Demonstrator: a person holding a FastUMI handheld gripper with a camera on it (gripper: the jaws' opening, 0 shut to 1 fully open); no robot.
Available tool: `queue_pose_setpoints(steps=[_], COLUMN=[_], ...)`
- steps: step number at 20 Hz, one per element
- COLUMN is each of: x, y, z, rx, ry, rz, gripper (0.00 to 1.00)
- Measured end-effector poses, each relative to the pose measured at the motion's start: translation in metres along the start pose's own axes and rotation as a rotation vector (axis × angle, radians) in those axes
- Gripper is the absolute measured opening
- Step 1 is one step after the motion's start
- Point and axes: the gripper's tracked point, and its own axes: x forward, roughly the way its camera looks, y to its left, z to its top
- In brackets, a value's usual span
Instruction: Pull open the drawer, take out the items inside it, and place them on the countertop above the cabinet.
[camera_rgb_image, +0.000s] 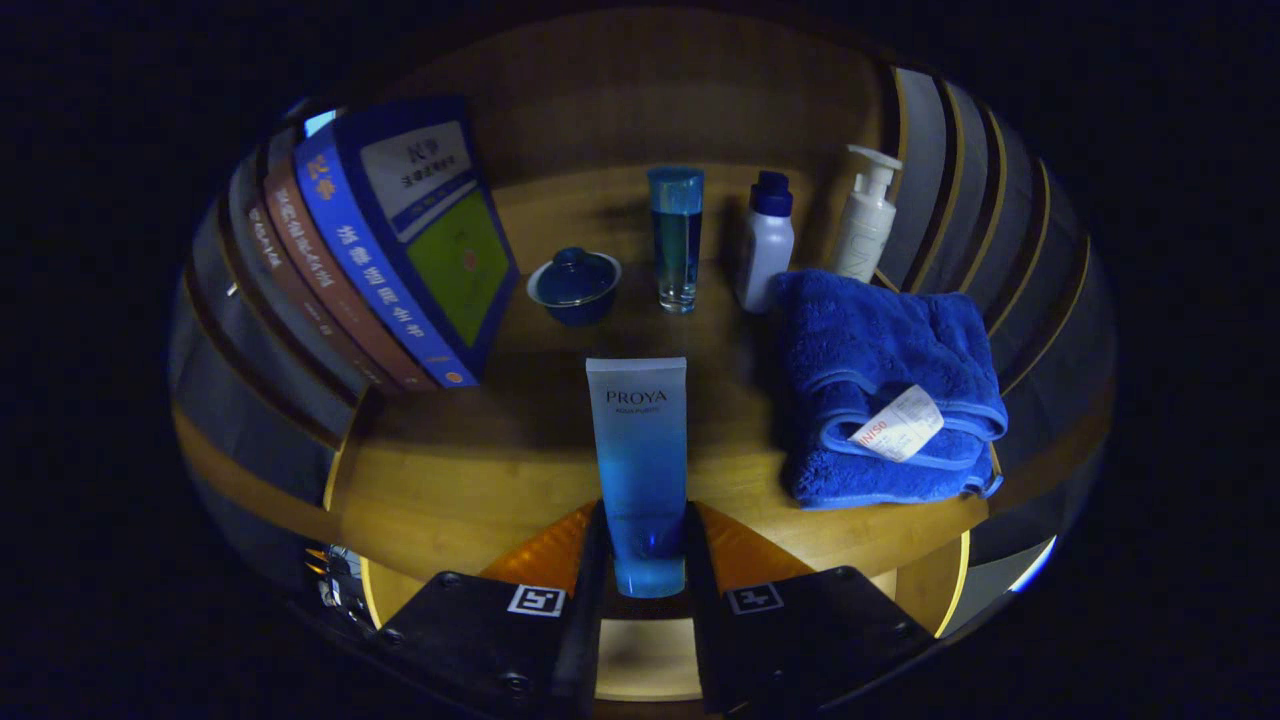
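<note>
Ahead, wooden countertop (470, 480) beneath gripper-clamped (645, 560) tube (640, 450).

We note one fisheye camera mounted on the gripper (643, 560), facing forward along its fingers. It looks down, close, onto the wooden countertop (470, 480).

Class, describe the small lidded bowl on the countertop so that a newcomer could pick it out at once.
On the wooden countertop, look between the leaning books and the tall glass, beyond the tube gripped by the gripper. The lidded bowl is the lowest, roundest item, dark with a pale rim.
</note>
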Motion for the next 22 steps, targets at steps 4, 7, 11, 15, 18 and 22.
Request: queue_pose_setpoints(steps=[4, 7, 11, 15, 18, 22], x=[0.015, 0.015, -0.009, -0.058, -0.110, -0.180], y=[-0.002, -0.002, 0.001, 0.005, 0.010, 0.004], z=[-0.007, -0.001, 0.006, -0.001, -0.012, -0.034], rx=[-0.008, 0.027, 0.022, 0.001, -0.007, -0.024], ry=[0.033, -0.003, -0.075, -0.179, -0.325, -0.543], rz=[-0.009, -0.006, 0.013, 0.030, 0.067, 0.075], gripper=[0.44, 0.49, 0.99, 0.99, 0.99, 0.99])
